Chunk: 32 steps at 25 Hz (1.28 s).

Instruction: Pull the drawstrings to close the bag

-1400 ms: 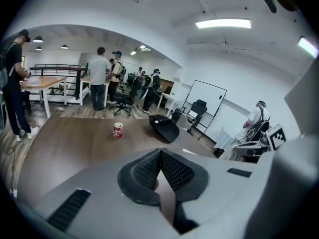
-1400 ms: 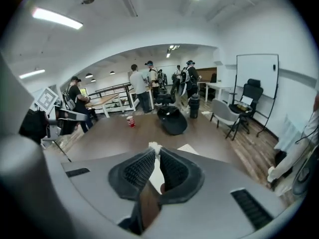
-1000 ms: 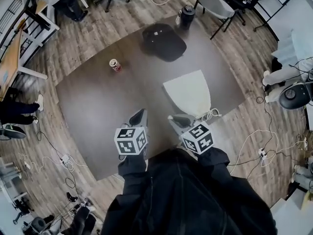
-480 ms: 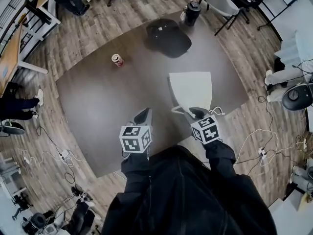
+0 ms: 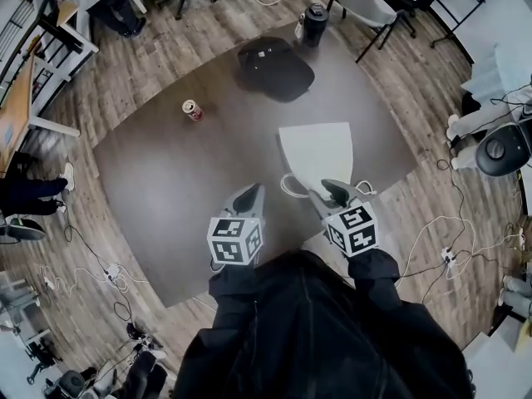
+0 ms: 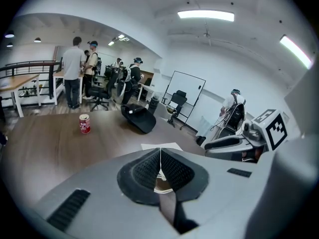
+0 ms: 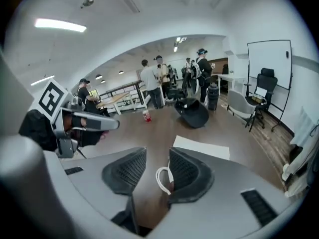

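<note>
A white drawstring bag [image 5: 320, 148] lies flat on the brown table [image 5: 166, 181], its mouth toward me. One white cord loop [image 5: 290, 188] lies at the mouth's left corner and another [image 5: 363, 192] at its right. My left gripper [image 5: 251, 198] is at the near left of the bag. In the left gripper view its jaws [image 6: 160, 166] are shut with a strand of white cord pinched between the pads. My right gripper [image 5: 334, 193] is at the bag's mouth. Its jaws [image 7: 157, 171] are opening, with a cord loop [image 7: 160, 179] loose beside the right pad.
A red can [image 5: 192, 110] stands at the table's far left. A black backpack [image 5: 274, 67] lies at the far edge, with a dark container [image 5: 314, 23] and a grey chair [image 5: 366, 7] behind it. Cables run over the wooden floor, and people stand by desks [image 6: 75, 73].
The right gripper's jaws have opened, and it has shifted right along the bag's mouth. The bag's mouth, first drawn to a narrow neck, now lies wide. A cord loop shows at its left corner.
</note>
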Each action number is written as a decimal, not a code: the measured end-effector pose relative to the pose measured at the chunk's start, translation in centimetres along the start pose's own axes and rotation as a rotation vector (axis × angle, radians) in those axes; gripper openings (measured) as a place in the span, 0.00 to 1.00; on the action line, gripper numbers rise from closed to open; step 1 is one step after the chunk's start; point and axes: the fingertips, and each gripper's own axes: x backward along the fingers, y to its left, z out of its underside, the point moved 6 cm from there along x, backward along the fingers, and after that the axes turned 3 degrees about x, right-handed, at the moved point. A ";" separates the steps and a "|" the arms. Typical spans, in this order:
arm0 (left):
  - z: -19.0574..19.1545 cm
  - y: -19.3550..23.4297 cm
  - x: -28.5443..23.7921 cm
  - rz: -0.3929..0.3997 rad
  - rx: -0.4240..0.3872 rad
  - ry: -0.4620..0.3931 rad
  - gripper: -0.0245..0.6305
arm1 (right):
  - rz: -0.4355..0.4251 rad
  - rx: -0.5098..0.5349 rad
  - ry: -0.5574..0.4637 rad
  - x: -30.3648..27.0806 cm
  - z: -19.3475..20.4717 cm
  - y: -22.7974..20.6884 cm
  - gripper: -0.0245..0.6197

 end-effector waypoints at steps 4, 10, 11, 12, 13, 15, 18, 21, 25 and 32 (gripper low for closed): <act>-3.0 -3.7 1.2 0.012 -0.038 -0.111 0.08 | 0.045 0.035 -0.186 3.3 -5.0 1.2 0.16; -6.2 -9.3 4.0 0.008 -0.123 -0.239 0.08 | 0.098 0.079 -0.351 8.0 -9.0 2.8 0.07; -6.6 -10.1 4.4 0.005 -0.133 -0.255 0.08 | 0.101 0.081 -0.364 8.6 -9.3 3.0 0.07; -6.9 -10.7 4.9 0.002 -0.141 -0.269 0.08 | 0.103 0.082 -0.377 9.2 -9.6 3.1 0.07; -7.1 -11.2 5.3 -0.001 -0.147 -0.281 0.08 | 0.106 0.082 -0.389 9.7 -9.8 3.3 0.07; -7.4 -12.0 6.1 -0.008 -0.155 -0.300 0.08 | 0.115 0.085 -0.408 10.7 -10.2 3.7 0.07; -7.9 -12.9 7.2 -0.015 -0.168 -0.325 0.08 | 0.122 0.093 -0.430 11.9 -10.5 4.3 0.07; -8.4 -13.3 7.7 -0.009 -0.185 -0.345 0.08 | 0.129 0.108 -0.451 12.5 -11.1 4.8 0.07; -8.7 -13.3 8.4 0.006 -0.192 -0.360 0.08 | 0.147 0.124 -0.474 12.9 -11.9 5.6 0.07; -9.9 -12.2 10.1 0.015 -0.193 -0.383 0.08 | 0.178 0.149 -0.492 13.2 -13.6 7.3 0.07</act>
